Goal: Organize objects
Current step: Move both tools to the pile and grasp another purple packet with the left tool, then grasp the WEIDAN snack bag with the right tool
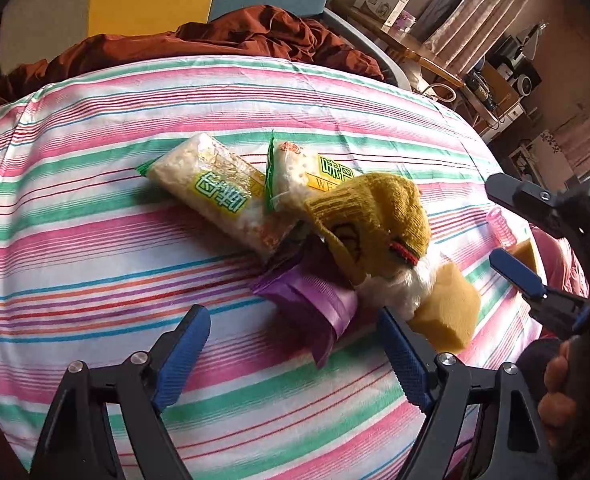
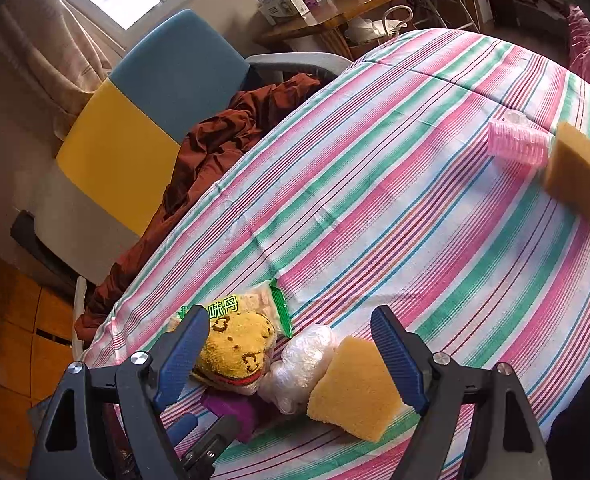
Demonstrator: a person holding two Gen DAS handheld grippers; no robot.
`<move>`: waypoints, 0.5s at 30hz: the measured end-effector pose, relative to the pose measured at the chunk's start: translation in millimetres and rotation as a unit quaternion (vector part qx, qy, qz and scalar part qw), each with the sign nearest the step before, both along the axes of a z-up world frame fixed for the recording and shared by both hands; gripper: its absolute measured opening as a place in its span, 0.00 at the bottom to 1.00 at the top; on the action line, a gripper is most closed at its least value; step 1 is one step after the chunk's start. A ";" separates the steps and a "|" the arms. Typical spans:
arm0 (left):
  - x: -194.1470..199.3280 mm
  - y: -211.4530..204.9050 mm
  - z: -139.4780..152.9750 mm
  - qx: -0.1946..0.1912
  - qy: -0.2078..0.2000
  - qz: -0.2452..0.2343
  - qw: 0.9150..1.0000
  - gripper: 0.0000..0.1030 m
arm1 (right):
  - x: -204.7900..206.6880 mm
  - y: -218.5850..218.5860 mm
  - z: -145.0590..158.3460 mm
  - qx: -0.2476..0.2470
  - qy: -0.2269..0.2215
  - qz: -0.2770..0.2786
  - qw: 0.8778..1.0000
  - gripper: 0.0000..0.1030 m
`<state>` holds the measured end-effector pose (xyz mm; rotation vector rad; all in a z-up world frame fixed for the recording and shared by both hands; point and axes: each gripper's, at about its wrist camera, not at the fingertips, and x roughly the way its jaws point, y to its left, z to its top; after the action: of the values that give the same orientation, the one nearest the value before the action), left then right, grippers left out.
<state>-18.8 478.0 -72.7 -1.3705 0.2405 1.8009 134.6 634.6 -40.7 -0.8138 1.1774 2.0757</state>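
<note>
A pile lies on the striped bedsheet (image 1: 95, 208): two pale snack packets (image 1: 215, 196) (image 1: 299, 176), a yellow knitted sock (image 1: 375, 220), a purple wrapper (image 1: 315, 300), a white crumpled plastic bag (image 1: 399, 288) and a yellow sponge (image 1: 447, 308). My left gripper (image 1: 293, 320) hovers open just before the purple wrapper, its pads off it. My right gripper (image 2: 289, 320) is open above the sock (image 2: 235, 348), plastic bag (image 2: 303, 364) and sponge (image 2: 355, 392), holding nothing. In the left wrist view the right gripper (image 1: 493, 220) shows at the right edge.
A pink hair roller (image 2: 517, 142) and a second sponge (image 2: 579, 172) lie apart on the sheet's far side. A rust-brown blanket (image 1: 231, 36) is bunched at the bed's edge by a blue-and-yellow headboard (image 2: 135, 112). A wooden table (image 2: 335, 12) with boxes stands beyond.
</note>
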 end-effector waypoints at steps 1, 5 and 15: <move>-1.6 4.9 -3.9 -0.003 -0.001 0.003 1.000 0.82 | 0.0 0.0 0.0 0.000 0.000 0.000 1.000 0.82; -3.8 19.8 -8.0 0.004 0.024 0.008 1.000 0.78 | -1.7 0.0 -2.4 -0.006 -0.001 0.004 1.000 0.82; 1.8 -27.1 -11.8 0.018 0.076 -0.025 0.997 0.47 | -10.5 -4.4 -5.9 -0.004 -0.013 0.026 1.000 0.82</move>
<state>-17.0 450.9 -84.5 -1.1940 0.3174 1.8601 124.1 630.2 -46.6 -0.8801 1.1636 2.0971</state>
